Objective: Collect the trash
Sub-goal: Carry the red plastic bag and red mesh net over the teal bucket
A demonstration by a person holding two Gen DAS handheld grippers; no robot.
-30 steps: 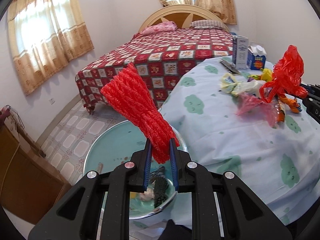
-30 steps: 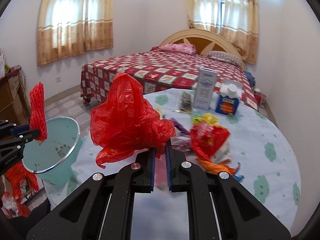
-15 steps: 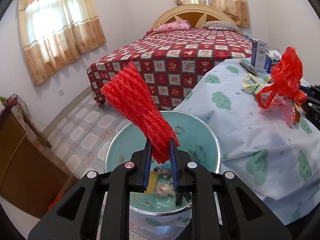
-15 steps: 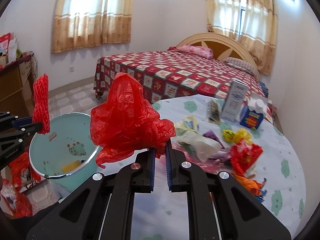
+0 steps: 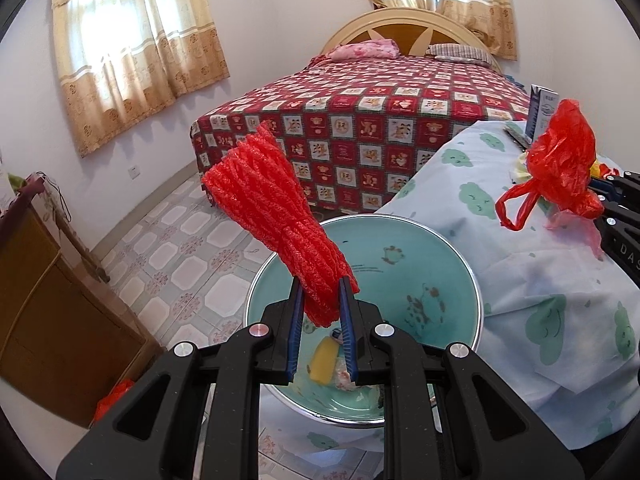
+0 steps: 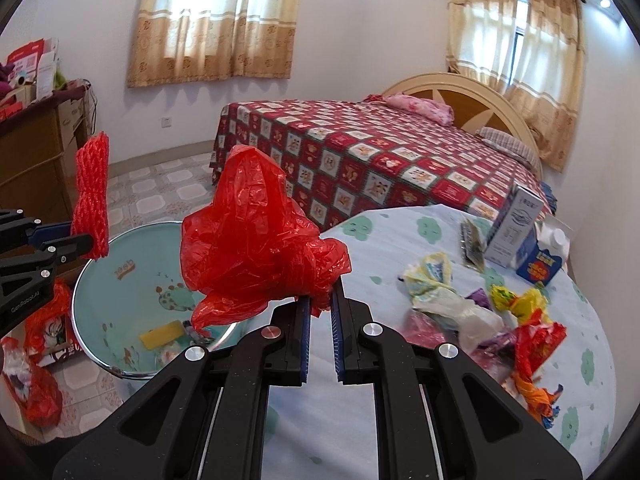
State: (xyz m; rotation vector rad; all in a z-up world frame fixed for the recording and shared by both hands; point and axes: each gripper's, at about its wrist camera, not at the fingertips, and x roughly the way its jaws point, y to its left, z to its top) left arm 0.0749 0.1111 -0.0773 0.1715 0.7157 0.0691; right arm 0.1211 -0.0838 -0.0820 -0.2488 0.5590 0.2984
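Note:
My left gripper (image 5: 320,292) is shut on a red foam net sleeve (image 5: 272,204), which fans upward above the teal trash bin (image 5: 420,264). From the right wrist view that sleeve (image 6: 93,196) and left gripper (image 6: 86,240) hang over the bin's left rim (image 6: 80,280). My right gripper (image 6: 321,296) is shut on a crumpled red plastic bag (image 6: 256,240), held over the table edge beside the bin; the bag (image 5: 560,164) shows at the right in the left wrist view. A yellow sponge (image 6: 162,334) and scraps lie in the bin.
Wrappers (image 6: 516,320), a milk carton (image 6: 514,224) and a blue box (image 6: 538,264) sit on the round table with cloud-print cloth (image 6: 400,420). A bed with a red quilt (image 5: 380,120) stands behind. A wooden cabinet (image 5: 44,300) and red bags on the floor (image 6: 36,384) lie left.
Both grippers have shifted left toward the bin; the net sleeve now hangs over its opening and the red bag has come to the table edge. Both grips are unchanged.

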